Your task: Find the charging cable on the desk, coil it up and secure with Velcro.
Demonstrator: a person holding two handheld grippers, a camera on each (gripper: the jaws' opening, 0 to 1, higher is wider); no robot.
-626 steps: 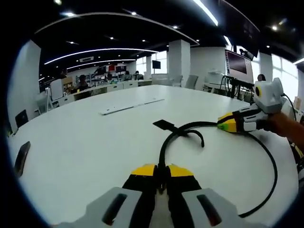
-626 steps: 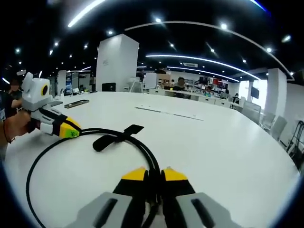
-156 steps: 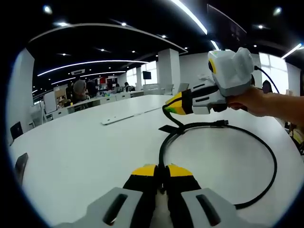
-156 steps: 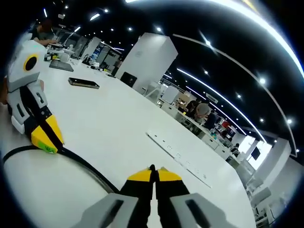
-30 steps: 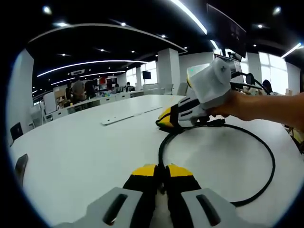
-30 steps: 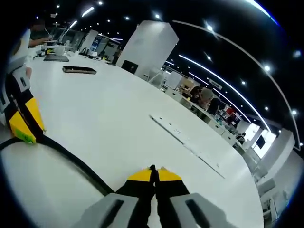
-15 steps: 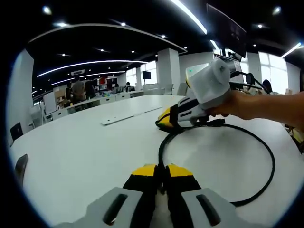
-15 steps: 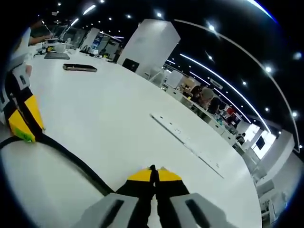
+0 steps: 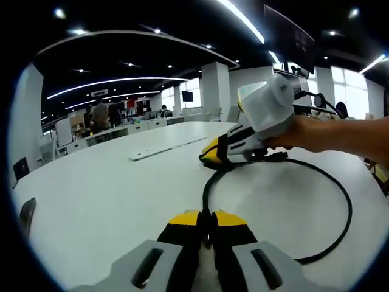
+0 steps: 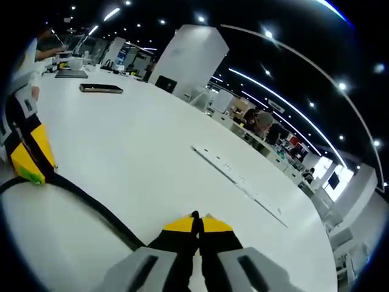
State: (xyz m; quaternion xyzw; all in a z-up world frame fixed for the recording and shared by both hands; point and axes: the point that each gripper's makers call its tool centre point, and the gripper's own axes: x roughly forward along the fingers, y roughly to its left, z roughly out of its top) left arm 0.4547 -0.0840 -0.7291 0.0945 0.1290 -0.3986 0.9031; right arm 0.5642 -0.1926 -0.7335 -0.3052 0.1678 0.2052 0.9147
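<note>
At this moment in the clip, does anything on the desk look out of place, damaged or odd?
Nothing stands out. The black cable lies in one open loop on the white table, the left gripper shut on it, the right gripper low at the far crossing. No visible kinks or damage.

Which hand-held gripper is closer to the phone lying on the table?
Left. The left hand-held gripper sits on the phone's side; the right hand-held gripper is farther off.

No text, label, brand or number can be read in either view. Any signs in the far office are too small and blurred to make out.
</note>
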